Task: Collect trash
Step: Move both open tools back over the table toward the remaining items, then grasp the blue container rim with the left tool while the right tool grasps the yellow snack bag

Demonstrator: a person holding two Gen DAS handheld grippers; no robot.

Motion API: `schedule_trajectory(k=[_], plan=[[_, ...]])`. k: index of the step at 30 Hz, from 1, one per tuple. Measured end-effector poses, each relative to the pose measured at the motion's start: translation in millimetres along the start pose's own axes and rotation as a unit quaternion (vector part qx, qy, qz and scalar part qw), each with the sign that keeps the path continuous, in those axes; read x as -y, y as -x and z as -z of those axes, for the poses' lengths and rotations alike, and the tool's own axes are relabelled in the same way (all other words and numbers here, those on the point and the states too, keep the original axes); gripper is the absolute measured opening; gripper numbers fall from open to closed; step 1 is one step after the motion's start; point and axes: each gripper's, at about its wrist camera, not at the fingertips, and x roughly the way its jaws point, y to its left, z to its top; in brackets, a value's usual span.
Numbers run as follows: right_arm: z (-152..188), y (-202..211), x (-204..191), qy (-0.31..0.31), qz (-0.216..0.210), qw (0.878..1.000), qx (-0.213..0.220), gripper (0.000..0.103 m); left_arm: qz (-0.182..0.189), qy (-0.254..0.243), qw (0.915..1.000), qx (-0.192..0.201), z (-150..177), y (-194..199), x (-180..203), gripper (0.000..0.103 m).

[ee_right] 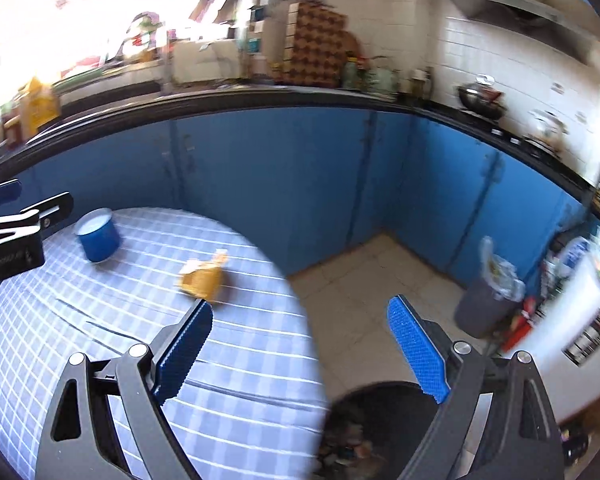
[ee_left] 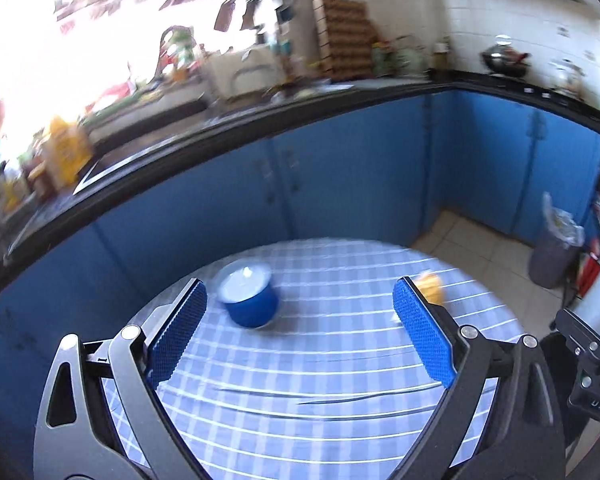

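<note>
Both claws hover over a round worktop (ee_left: 340,360) covered with a blue-and-white checked cloth; both pictures are somewhat motion-blurred.

Left claw (ee_left: 300,320): spread wide, nothing between its blue ribbed pads (ee_left: 422,332). It sits above the near part of the worktop and touches nothing there.

Right claw (ee_right: 300,340): also spread wide and holding nothing. Its left pad (ee_right: 184,350) is over the worktop edge; its right pad is over the tiled floor (ee_right: 364,280) beyond that edge.

Task item: a crumpled yellow wrapper (ee_right: 202,278) lies on the cloth near the worktop's right-hand edge. In the right wrist view it lies just ahead of the right claw's left pad, a little to the left of the tip, apart from it. In the left wrist view the same wrapper (ee_left: 431,285) shows just behind the tip of the left claw's right pad, partly hidden by it; whether they touch cannot be told.

Other item on the worktop: a blue pot (ee_left: 250,300) with a pale lid, standing on the far-left part of the cloth, well apart from the wrapper. It lies ahead of the left claw, nearer its left pad, not within the grip.

Surroundings, relative to the worktop: blue cabinets (ee_right: 280,176) under a dark counter run behind it. A grey bin (ee_right: 482,304) with a bag stands on the floor to its right, by the cabinets. A dark round container (ee_right: 364,424) sits on the floor close below the worktop's right edge, under the right claw; its contents are indistinct.
</note>
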Motion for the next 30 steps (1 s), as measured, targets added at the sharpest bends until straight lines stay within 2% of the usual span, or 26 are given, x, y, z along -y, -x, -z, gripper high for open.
schedule_trajectory(k=[5, 13, 21, 30], plan=[[-12, -40, -47, 0.017, -0.026, 0.999, -0.019, 0.087, -0.020, 0.004, 0.9995, -0.025, 18, -29, -40, 0.093], [-20, -96, -84, 0.020, -0.032, 0.998, -0.050, 0.087, -0.009, 0.005, 0.9977, -0.066, 32, -83, -82, 0.092], [-31, -130, -98, 0.014, -0.032, 0.997, -0.063, 0.087, 0.034, -0.014, 0.9960, -0.082, 24, -132, -81, 0.092], [-28, -154, -107, 0.023, -0.030, 0.996, -0.078, 0.087, 0.025, -0.039, 0.9937, -0.102, 19, -180, -65, 0.093]])
